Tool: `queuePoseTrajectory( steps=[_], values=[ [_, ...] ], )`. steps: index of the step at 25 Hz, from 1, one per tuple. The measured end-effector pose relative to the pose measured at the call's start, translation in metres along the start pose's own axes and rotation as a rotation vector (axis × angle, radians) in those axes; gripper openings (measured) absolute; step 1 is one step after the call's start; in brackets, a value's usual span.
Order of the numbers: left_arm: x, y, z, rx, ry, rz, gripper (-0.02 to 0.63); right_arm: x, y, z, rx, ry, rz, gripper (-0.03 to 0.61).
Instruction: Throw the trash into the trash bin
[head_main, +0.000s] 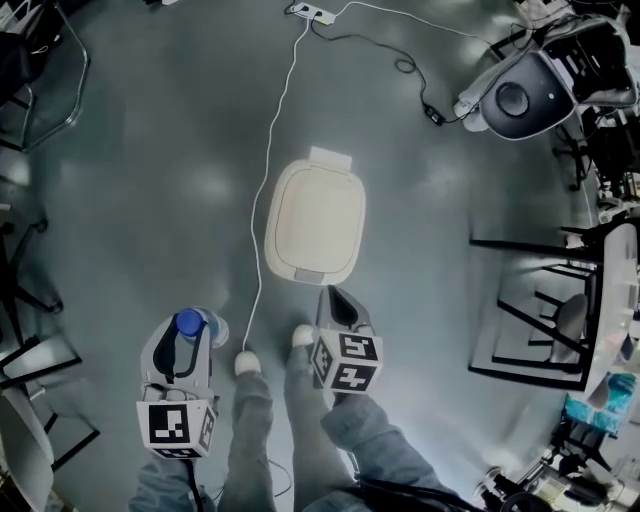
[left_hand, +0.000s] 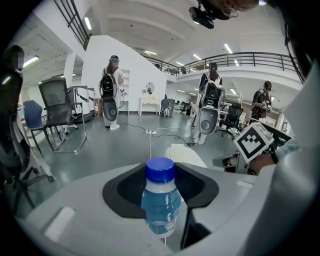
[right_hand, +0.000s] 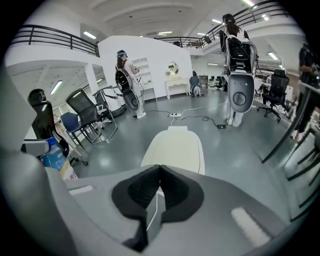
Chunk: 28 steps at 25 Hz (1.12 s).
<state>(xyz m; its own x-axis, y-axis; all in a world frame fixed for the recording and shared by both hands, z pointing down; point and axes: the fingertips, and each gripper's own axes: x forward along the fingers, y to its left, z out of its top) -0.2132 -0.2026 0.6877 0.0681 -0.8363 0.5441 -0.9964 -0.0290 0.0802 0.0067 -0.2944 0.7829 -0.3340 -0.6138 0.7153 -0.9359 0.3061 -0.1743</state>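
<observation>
Bottle (left_hand: 160, 207) in wide-set left hand-held gripper (head_main: 188, 332)

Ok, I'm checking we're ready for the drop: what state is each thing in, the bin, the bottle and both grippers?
Bin: closed.
Bottle: capped, held between the left gripper's jaws.
Left gripper: shut on the bottle.
Right gripper: jaws together, nothing between them.
</observation>
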Motion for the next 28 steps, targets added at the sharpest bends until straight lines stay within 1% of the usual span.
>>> queuePoseTrajectory(
  steps=[10, 16, 22, 28],
  values=[
    [-0.001, 0.021, -0.012, -0.03, 0.015, 0.028, 0.185, 0.042, 0.005, -0.022, -0.042, 0.048, -0.012, 0.003],
    [-0.001, 0.032, -0.017, -0.045, 0.019, 0.045, 0.184, 0.064, 0.005, -0.038, -0.038, 0.083, -0.005, 0.003],
    [0.0, 0.043, -0.022, -0.056, 0.031, 0.067, 0.185, 0.081, 0.002, -0.056, -0.054, 0.133, -0.019, 0.003],
    [0.003, 0.043, -0.027, -0.069, 0.044, 0.076, 0.186, 0.092, -0.005, -0.069, -0.052, 0.165, -0.021, 0.003]
  ],
)
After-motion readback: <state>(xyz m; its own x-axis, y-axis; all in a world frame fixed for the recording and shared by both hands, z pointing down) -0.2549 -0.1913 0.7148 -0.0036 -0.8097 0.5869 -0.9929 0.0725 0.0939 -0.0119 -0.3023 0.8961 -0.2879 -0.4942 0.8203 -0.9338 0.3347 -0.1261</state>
